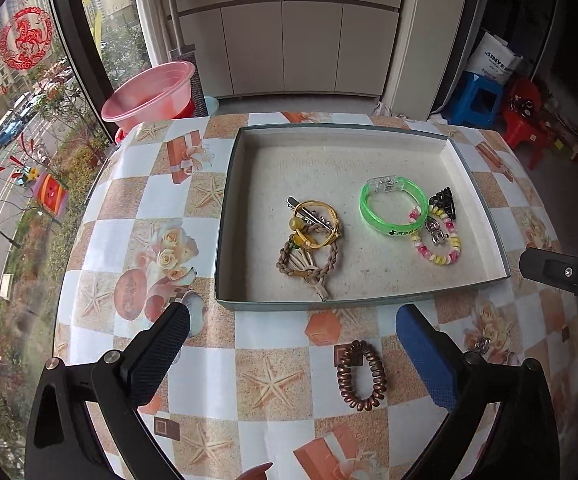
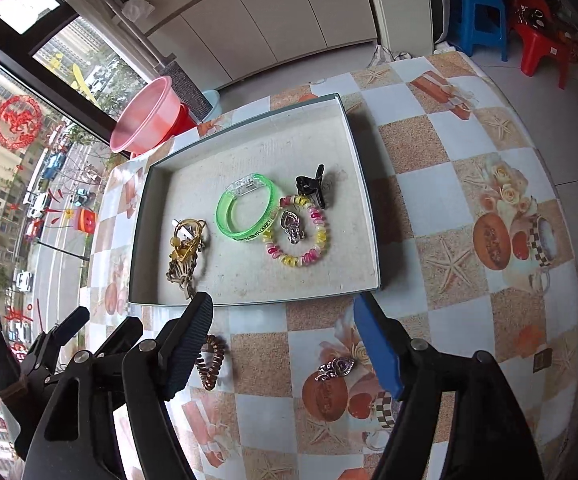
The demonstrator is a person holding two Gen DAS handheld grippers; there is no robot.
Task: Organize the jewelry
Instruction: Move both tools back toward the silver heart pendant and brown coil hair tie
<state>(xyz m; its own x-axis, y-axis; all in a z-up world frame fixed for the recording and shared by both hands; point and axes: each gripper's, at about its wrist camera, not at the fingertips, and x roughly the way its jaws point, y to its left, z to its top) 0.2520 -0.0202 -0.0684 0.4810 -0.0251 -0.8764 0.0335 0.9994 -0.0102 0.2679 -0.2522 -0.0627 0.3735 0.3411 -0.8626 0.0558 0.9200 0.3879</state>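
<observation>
- Jewelry mostly sits in the shallow tray (image 1: pixel 477 216) at the centre of the left wrist view: a green bangle (image 1: pixel 393 210), a beaded bracelet (image 1: pixel 437 246), a black claw clip (image 1: pixel 443 201) and a tangle of gold and braided bracelets (image 1: pixel 309 240).
- We see two pieces outside it, on the bench (image 1: pixel 273 392): a copper spiral hair tie (image 1: pixel 361 376) in the lower centre, and a small purple heart pendant (image 2: pixel 336 369) in the lower centre of the right wrist view.
- We hold the left gripper (image 1: pixel 293 356) wide open and empty, with the hair tie lying between its fingers; the right gripper (image 2: pixel 285 344) is likewise spread and empty above the pendant.
- We judge the hair tie light, springy and grippy; pinching across one side of the coil should hold it.
- We judge the pendant small, hard and slippery, so we would grip across its body.
</observation>
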